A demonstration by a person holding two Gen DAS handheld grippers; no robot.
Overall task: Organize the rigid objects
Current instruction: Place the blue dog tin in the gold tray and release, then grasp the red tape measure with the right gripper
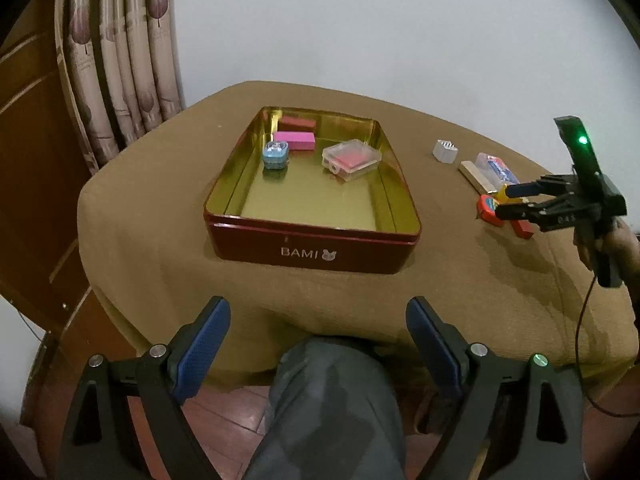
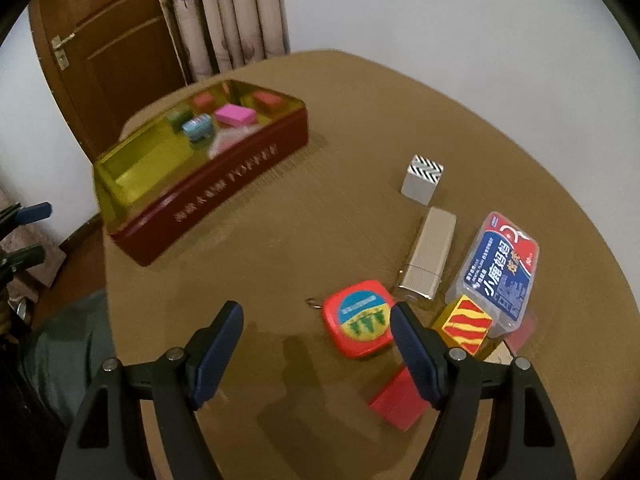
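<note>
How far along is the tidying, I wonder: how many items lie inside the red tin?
4: a dark red block by the far wall, a pink block before it, a small blue box left, a clear plastic case right. None seems hidden.

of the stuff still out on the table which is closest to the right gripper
The round-cornered red tape measure, just ahead of the open right gripper; the others lie further right or beyond.

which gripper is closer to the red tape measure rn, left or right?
Right. The right gripper hangs open just over the red tape measure, which sits beside its right finger. The left gripper is open at the table's near edge, in front of the tin.
</note>
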